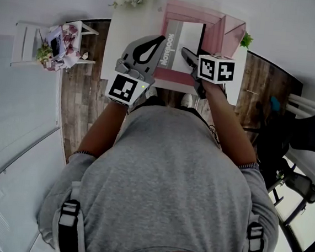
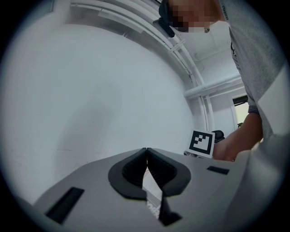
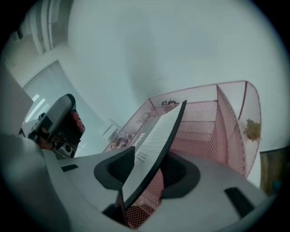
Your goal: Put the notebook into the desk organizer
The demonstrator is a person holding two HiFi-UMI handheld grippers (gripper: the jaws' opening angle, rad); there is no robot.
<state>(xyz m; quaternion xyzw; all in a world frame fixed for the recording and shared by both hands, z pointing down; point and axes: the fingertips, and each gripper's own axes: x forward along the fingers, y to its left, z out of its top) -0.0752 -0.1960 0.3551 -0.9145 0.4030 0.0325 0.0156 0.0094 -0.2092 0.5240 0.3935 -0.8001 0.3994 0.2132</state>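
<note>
In the head view, the near end of the notebook (image 1: 187,38) is covered by both grippers. The right gripper (image 1: 186,54) is half hidden under its marker cube (image 1: 215,68), so only one dark finger is shown. Little but a bare wall (image 2: 99,90) is offered by the left gripper view. There the left gripper (image 2: 146,150) is seen with its tips pressed together and nothing between them. Only a sliver of the notebook (image 2: 152,192) is glimpsed through the slot behind the tips. In the right gripper view the jaws of the right gripper (image 3: 153,156) are spread apart. The notebook (image 3: 156,133) is caught between them edge-on, slanted across the gap, and its lower corner is lost below the fingers. The notebook is lodged in the pink mesh organizer (image 1: 233,30) just ahead of both grippers. Its long axis is directed away from them, its far end is pointed into the organizer (image 3: 217,122), and its grey title band is turned toward the left gripper (image 1: 163,39).
</note>
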